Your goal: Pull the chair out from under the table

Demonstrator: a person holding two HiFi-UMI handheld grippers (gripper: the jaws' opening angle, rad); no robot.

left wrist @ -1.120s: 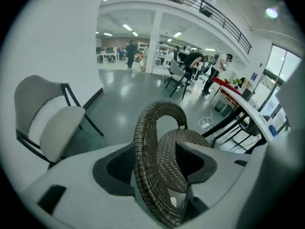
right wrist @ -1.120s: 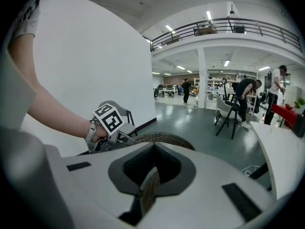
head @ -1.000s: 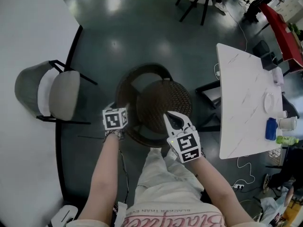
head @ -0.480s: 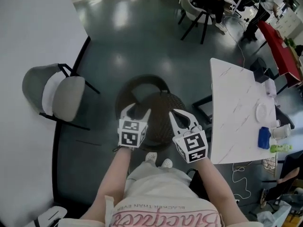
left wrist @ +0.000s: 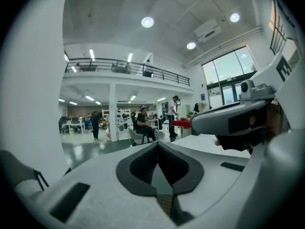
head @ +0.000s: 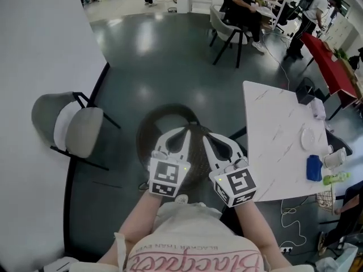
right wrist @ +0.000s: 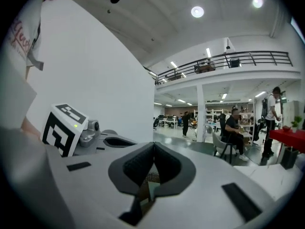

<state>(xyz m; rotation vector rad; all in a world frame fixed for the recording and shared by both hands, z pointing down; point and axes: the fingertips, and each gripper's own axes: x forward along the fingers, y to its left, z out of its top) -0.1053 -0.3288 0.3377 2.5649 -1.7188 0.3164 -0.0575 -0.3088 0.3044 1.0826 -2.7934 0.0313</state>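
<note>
The dark wicker chair (head: 148,130) with its curved black backrest stands on the grey floor, left of the white marble table (head: 275,135) and out from under it. I hold both grippers level above its seat. The left gripper (head: 185,130) has just closed; its tips (left wrist: 157,144) meet with nothing between them. Beside it, the right gripper (head: 206,136) is shut too, its pads (right wrist: 154,146) touching and empty. Each gripper shows in the other's view: the right gripper's body (left wrist: 238,120) and the left gripper's marker cube (right wrist: 64,128). Neither touches the chair.
A grey padded chair (head: 71,123) stands by the white wall at the left. The table carries a blue item (head: 315,168), a cup (head: 336,158) and a plate (head: 311,136). Cables (head: 295,211) lie on the floor. People sit and stand at desks far back (head: 244,4).
Both grippers rose from beside the chair to a level pose in front of me. The left jaws, open half a second ago, are now shut. The chair sits lower in view.
</note>
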